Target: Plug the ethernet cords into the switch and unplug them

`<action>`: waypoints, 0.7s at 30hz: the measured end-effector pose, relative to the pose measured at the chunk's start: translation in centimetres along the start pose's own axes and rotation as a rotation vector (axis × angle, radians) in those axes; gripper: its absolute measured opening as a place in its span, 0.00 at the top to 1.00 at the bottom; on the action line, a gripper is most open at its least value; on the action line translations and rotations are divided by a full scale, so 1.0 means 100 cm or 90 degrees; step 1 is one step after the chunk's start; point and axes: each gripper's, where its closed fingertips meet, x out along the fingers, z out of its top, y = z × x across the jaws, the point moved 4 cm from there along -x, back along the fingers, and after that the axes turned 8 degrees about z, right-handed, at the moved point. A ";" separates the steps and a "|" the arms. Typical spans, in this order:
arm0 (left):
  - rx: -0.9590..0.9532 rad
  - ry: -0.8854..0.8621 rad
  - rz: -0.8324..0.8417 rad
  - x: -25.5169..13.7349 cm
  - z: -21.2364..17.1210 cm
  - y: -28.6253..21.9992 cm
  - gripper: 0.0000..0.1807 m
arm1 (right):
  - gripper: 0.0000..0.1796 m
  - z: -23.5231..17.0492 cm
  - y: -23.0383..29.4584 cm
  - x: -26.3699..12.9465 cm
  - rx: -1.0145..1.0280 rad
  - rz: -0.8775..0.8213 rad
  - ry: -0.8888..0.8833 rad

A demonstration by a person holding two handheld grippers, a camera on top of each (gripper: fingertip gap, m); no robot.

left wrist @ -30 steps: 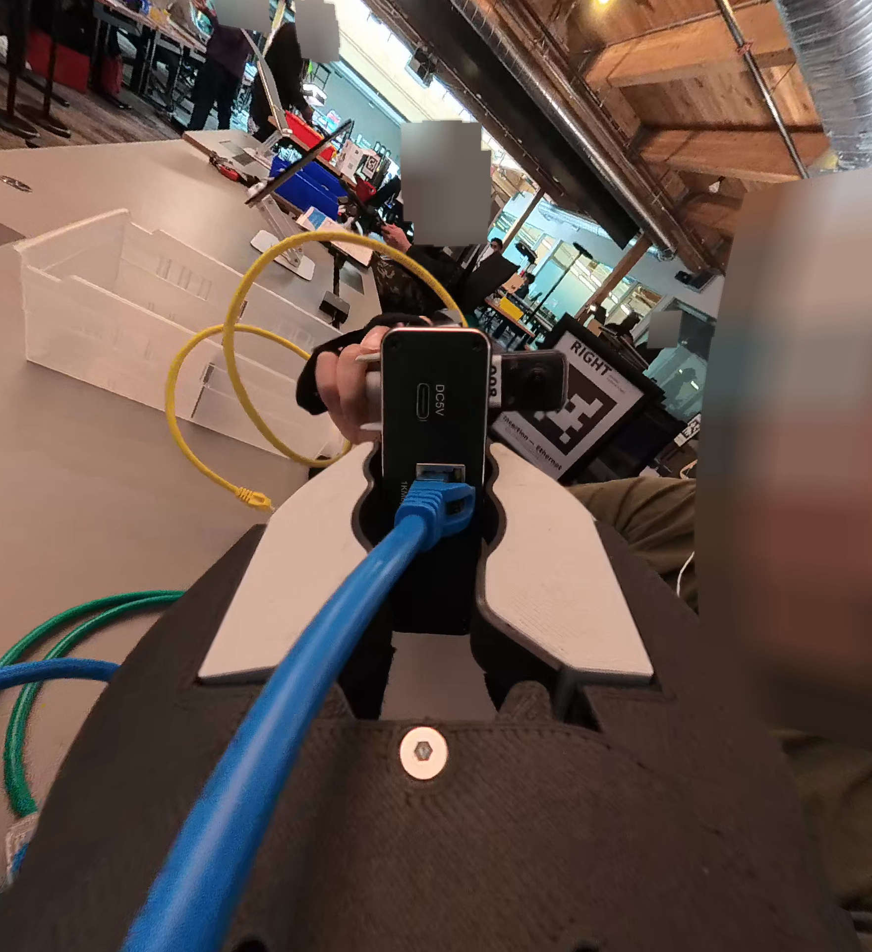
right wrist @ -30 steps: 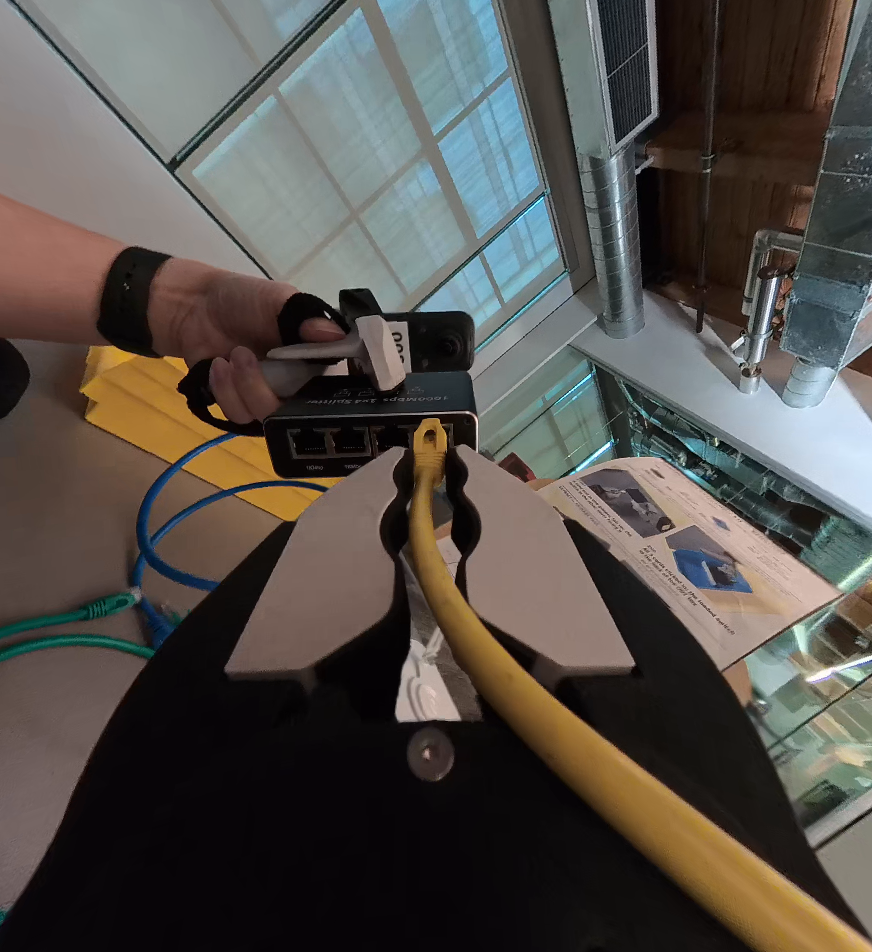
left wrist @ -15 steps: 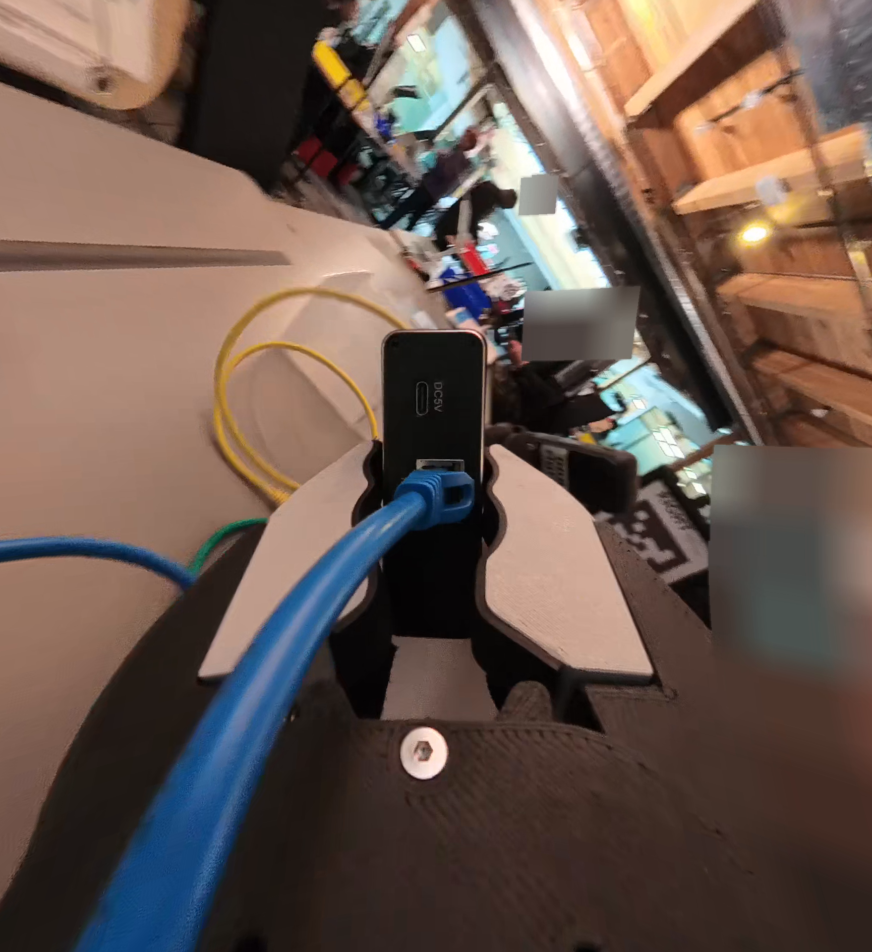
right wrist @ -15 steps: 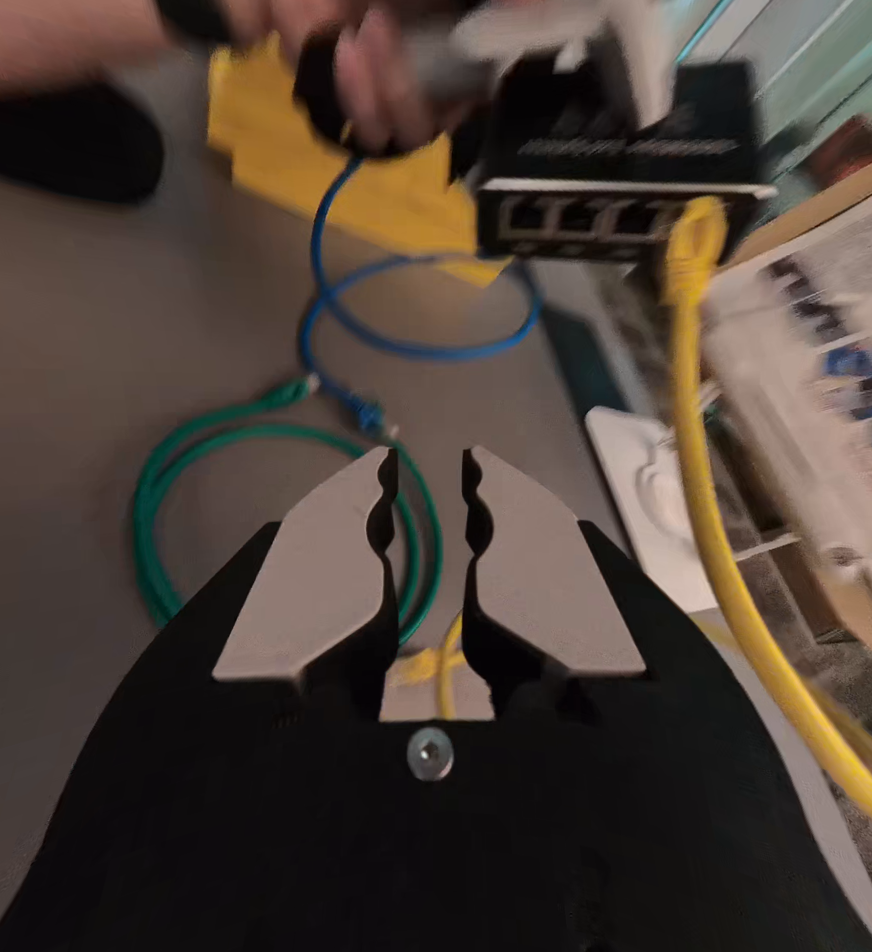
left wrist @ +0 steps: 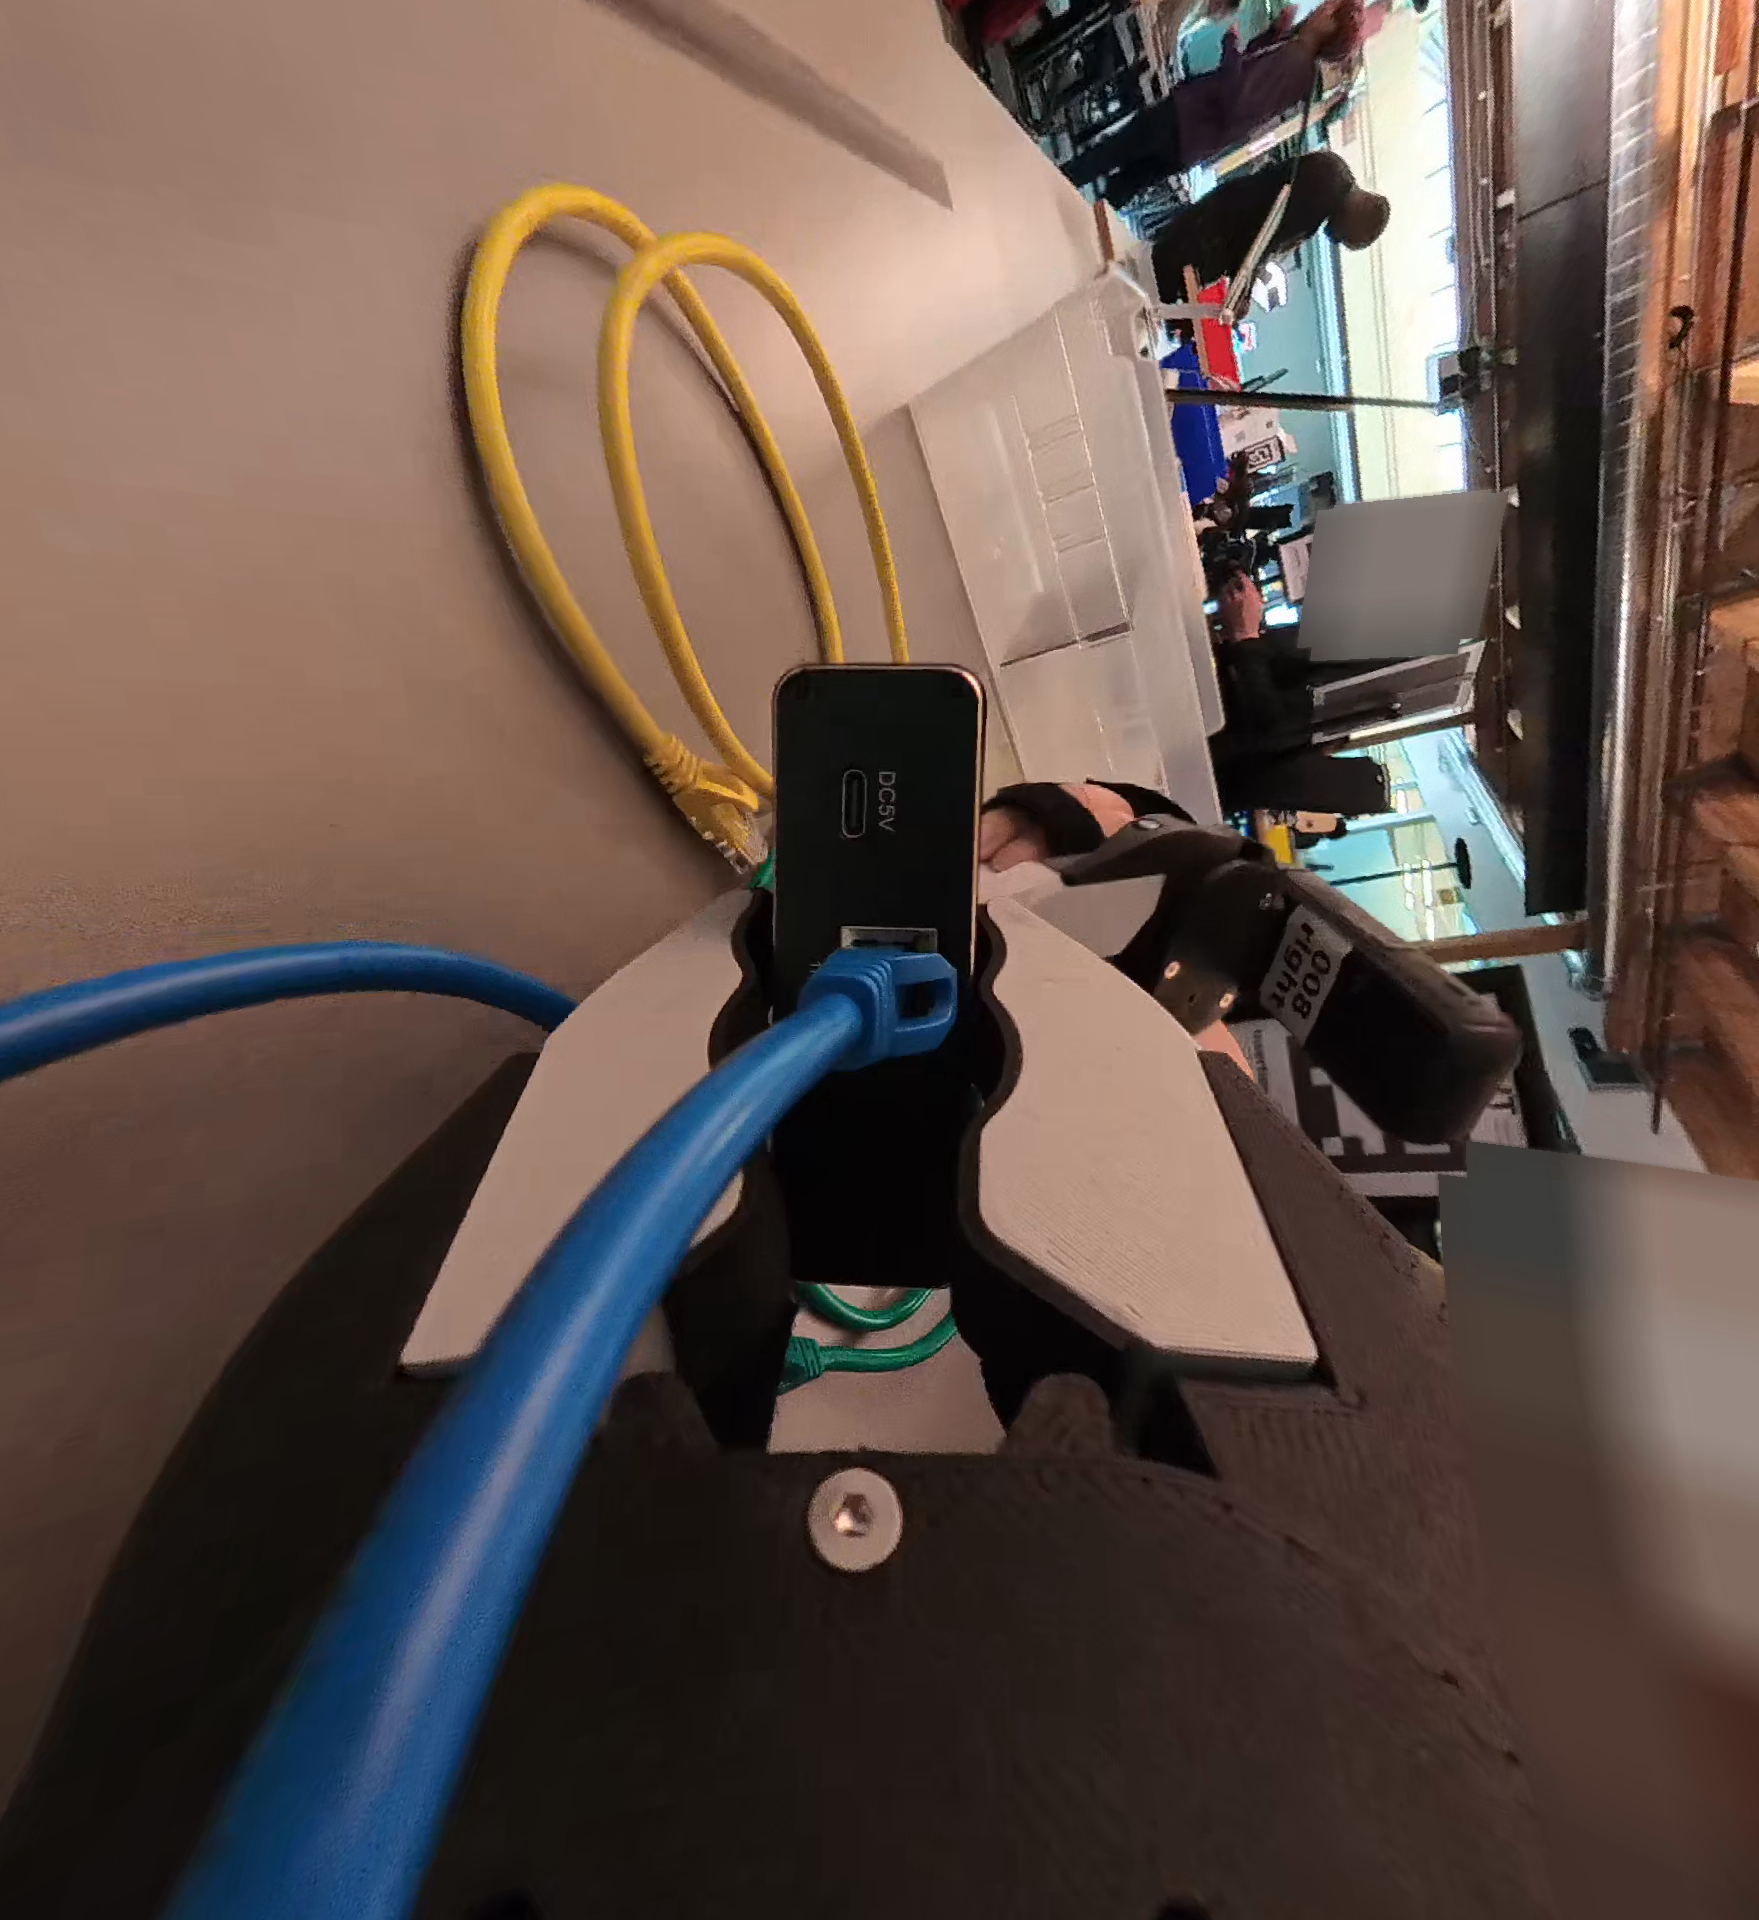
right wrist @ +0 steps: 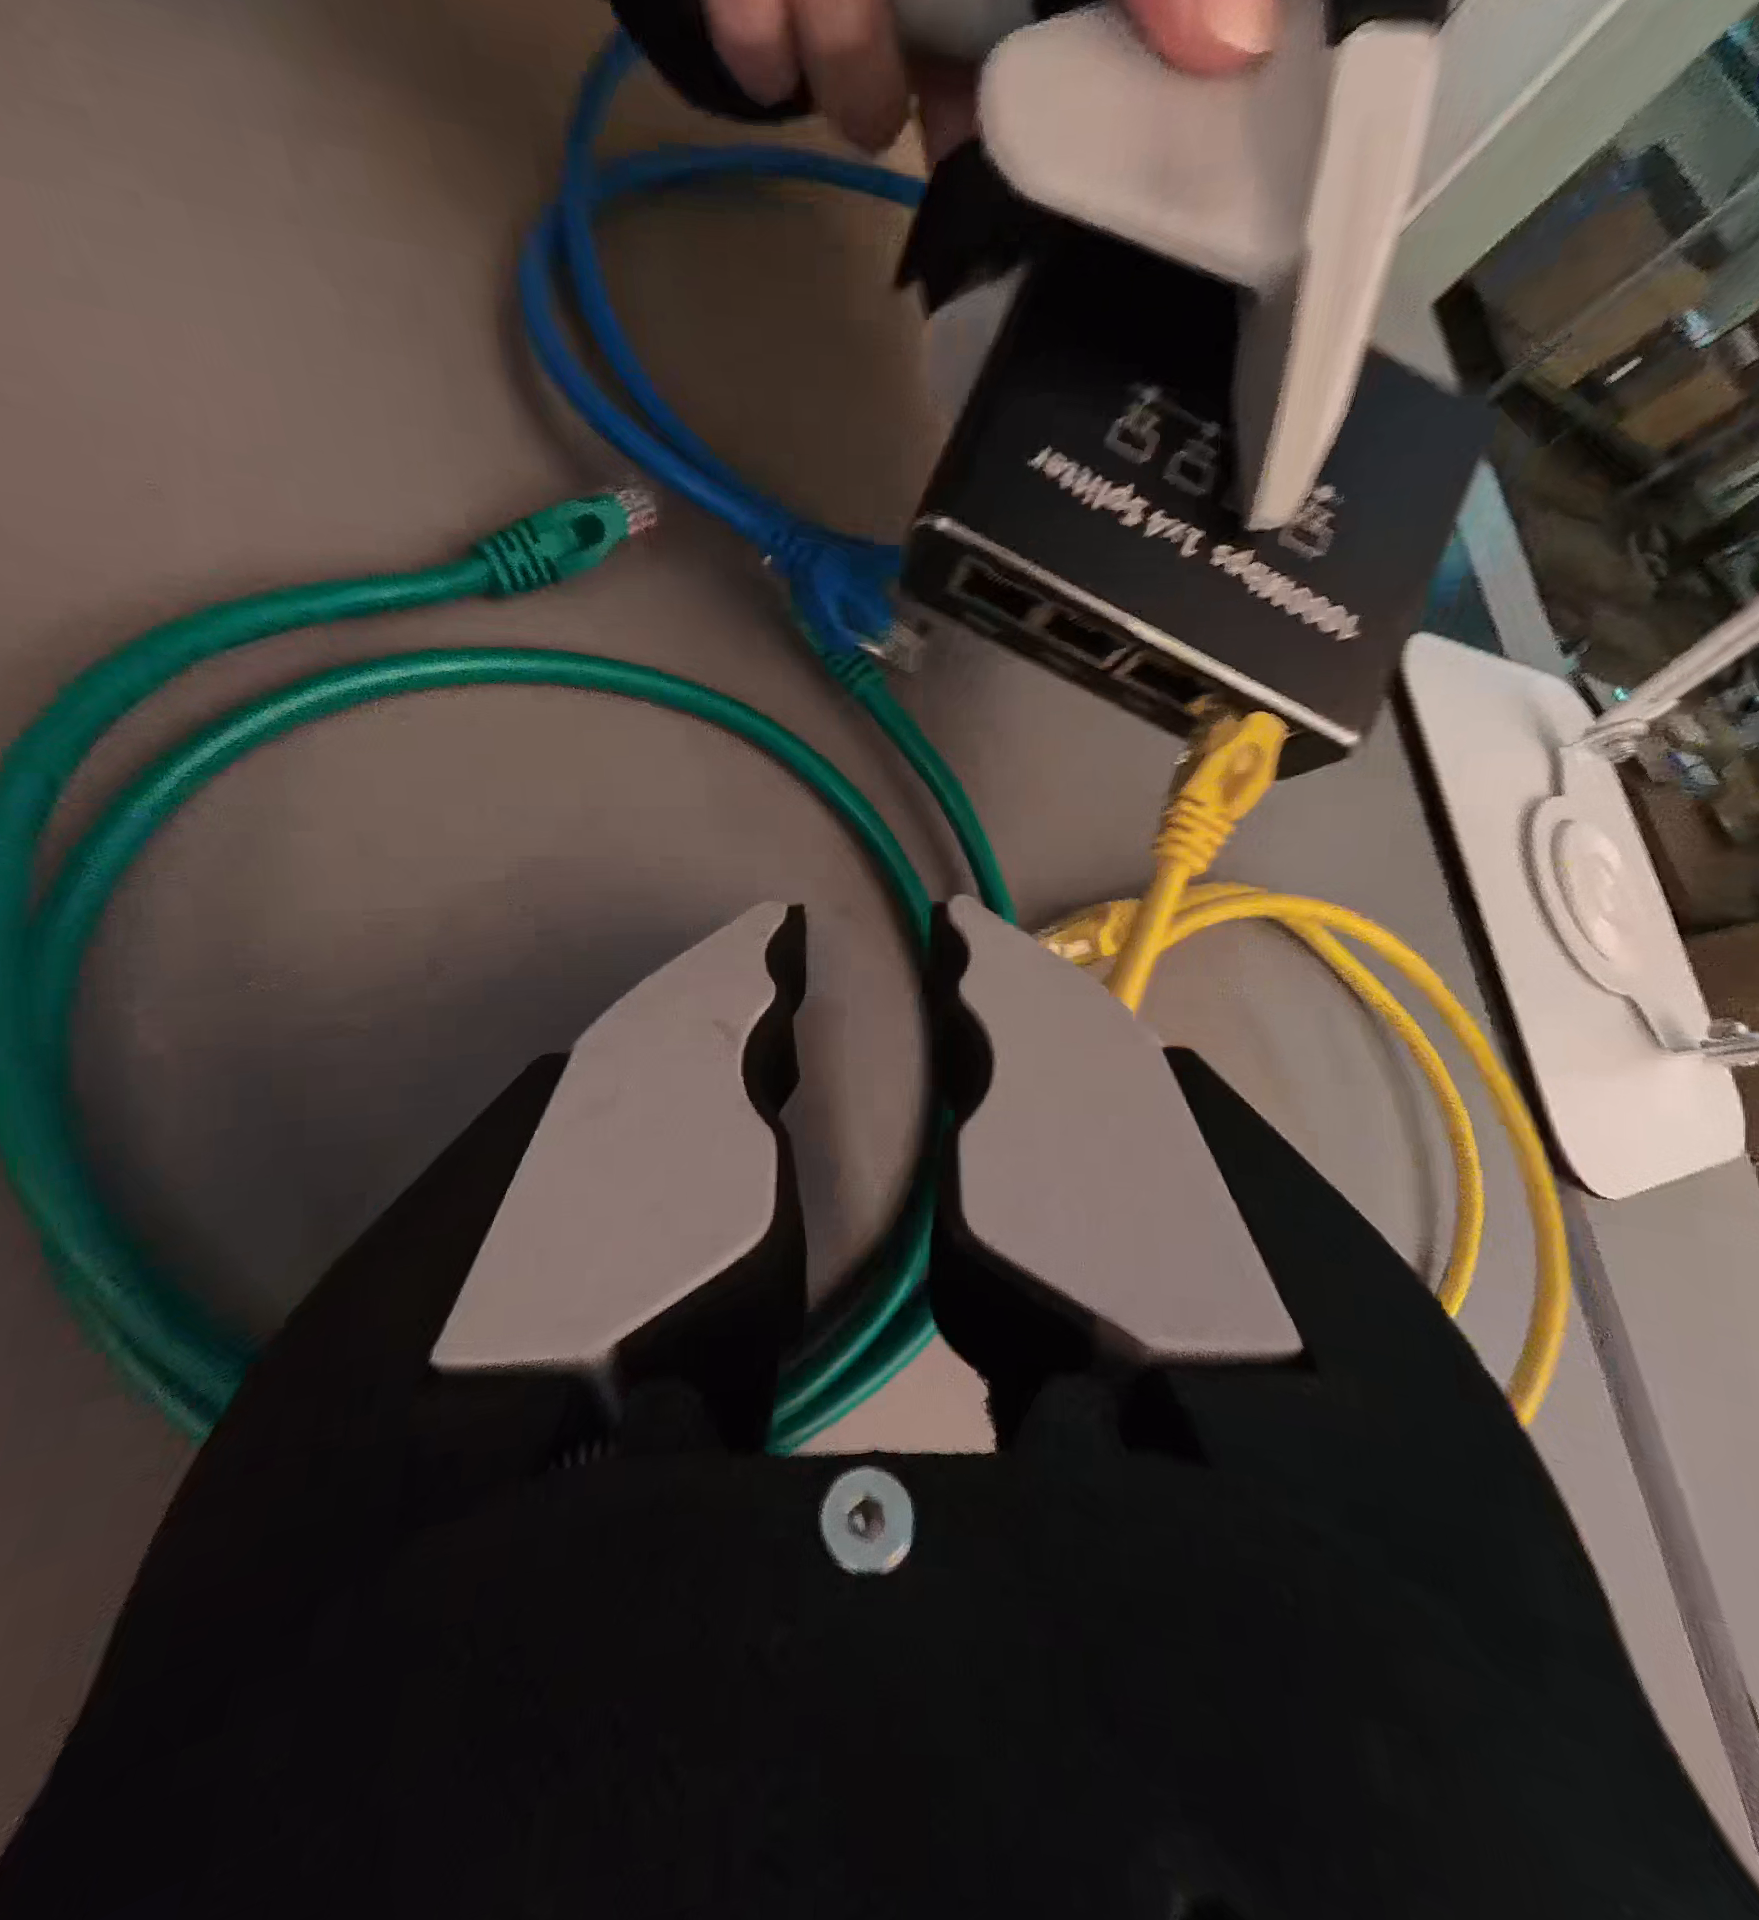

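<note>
Blur softens much of the right wrist view, and the switch's [right wrist: 1181, 540] ports there are hard to make out. From the left in that view: a green cord [right wrist: 231, 717] coils on the table [right wrist: 231, 260], both ends loose; a blue cord [right wrist: 636, 416] lies beyond it, one plug loose beside the switch; a yellow cord [right wrist: 1223, 790] is plugged into the rightmost port. The right hand-held gripper [right wrist: 864, 920] hovers over the coil, jaws slightly apart and empty. A person's fingers [right wrist: 802, 62] are cut off at the top. Only the left wrist view shows the switch's other end, where the blue cord's [left wrist: 542, 1299] second plug sits in a port. The left hand-held gripper [left wrist: 875, 914] is clenched on the switch [left wrist: 877, 790], holding it above the table [left wrist: 179, 520]. The yellow cord [left wrist: 646, 468] loops behind. A clear bin [left wrist: 1062, 520] stands farther right.
</note>
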 end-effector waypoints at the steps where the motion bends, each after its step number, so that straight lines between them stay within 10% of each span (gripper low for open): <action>1: -0.005 0.005 0.003 0.002 -0.001 0.003 0.81 | 0.88 0.002 -0.003 -0.003 0.001 -0.009 -0.019; 7: -0.040 0.038 -0.007 0.011 -0.008 0.014 0.81 | 0.89 0.016 -0.033 -0.027 0.008 -0.158 -0.126; 16: -0.088 0.019 -0.064 0.011 -0.005 0.018 0.80 | 0.99 -0.009 -0.045 0.004 0.150 -0.084 -0.018; 21: -0.083 0.023 -0.074 0.011 -0.004 0.015 0.81 | 0.88 -0.008 -0.048 0.003 0.183 -0.088 -0.025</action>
